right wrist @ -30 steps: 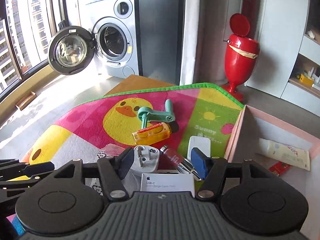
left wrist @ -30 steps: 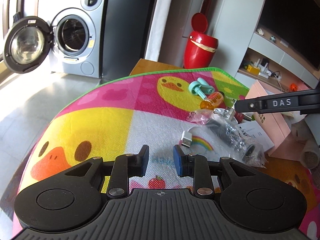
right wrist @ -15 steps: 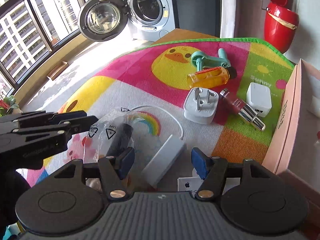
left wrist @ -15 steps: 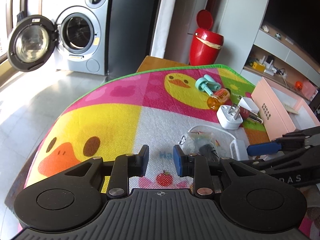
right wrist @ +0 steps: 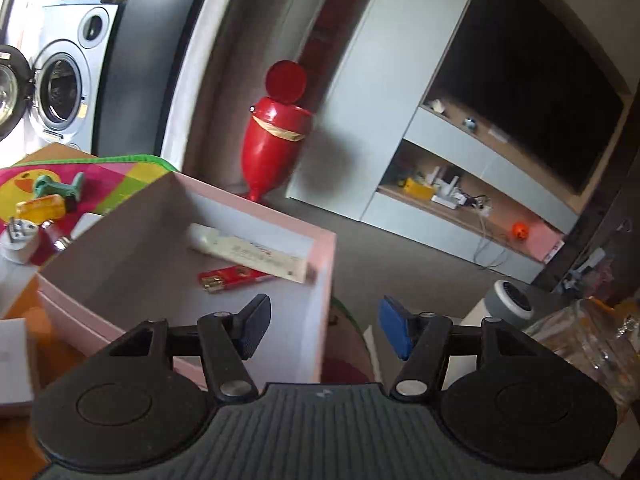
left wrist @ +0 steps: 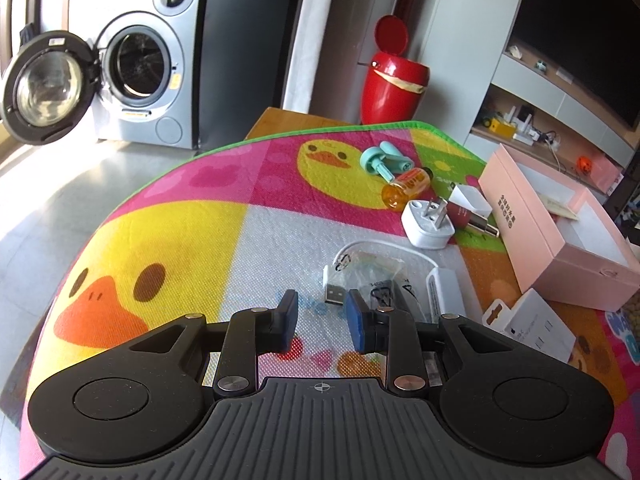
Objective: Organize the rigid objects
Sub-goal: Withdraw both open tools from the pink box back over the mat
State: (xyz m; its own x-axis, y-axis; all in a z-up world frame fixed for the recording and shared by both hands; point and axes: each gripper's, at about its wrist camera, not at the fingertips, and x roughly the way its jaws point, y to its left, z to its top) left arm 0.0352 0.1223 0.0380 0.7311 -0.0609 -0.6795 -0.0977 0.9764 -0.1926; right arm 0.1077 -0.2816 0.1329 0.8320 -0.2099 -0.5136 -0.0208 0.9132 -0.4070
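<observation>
The left hand-held gripper hovers over the play mat on the table, its fingers a narrow gap apart and empty, just short of the USB adapter. The right hand-held gripper is spread wide, empty, straddling the near corner of the pink box, where a tube and red lighter lie.

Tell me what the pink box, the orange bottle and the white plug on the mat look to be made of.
Pink box: likely cardboard, matte; thin flat walls, crisp folded edges, printed side.
Orange bottle: translucent amber, glossy, light shows through; plastic or glass, I cannot tell.
White plug: smooth moulded plastic with a slight sheen; its flat prongs look like bare metal.
</observation>
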